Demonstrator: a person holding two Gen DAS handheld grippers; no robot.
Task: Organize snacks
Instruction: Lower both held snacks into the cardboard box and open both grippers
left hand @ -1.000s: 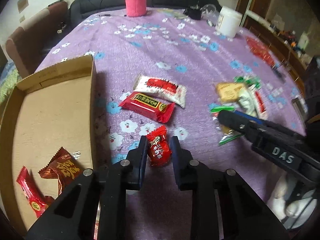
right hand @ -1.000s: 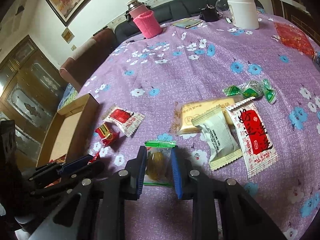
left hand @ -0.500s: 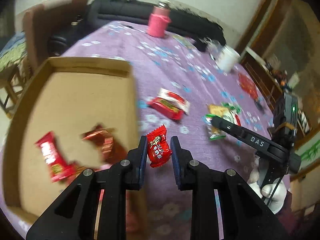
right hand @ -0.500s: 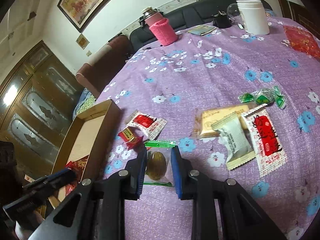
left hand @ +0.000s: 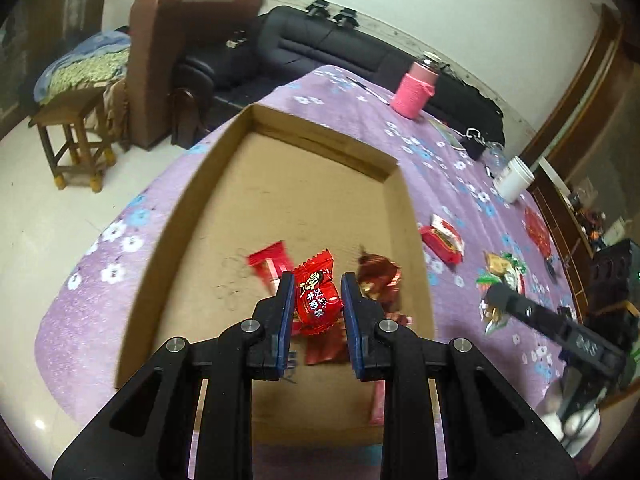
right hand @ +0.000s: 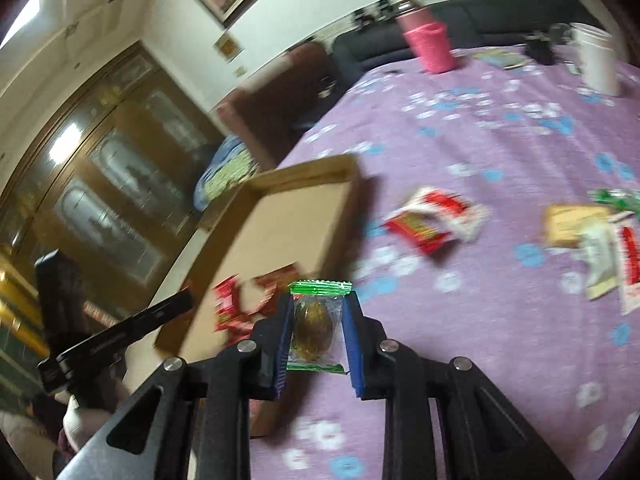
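Drop step | your left claw (left hand: pixel 315 306) gripped the red candy (left hand: pixel 316 300) above the cardboard box (left hand: pixel 192 216) | right claw (right hand: pixel 317 328) clenched the green-sealed sweet (right hand: pixel 314 326) beside its rim | advice: you released low, centred over cardboard.

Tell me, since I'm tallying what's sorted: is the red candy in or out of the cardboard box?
Out: the red-wrapped candy is clamped between the left gripper fingers, above the shallow cardboard box.

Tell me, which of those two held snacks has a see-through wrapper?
The green-edged packet in the right tool; the left tool holds an opaque red candy.
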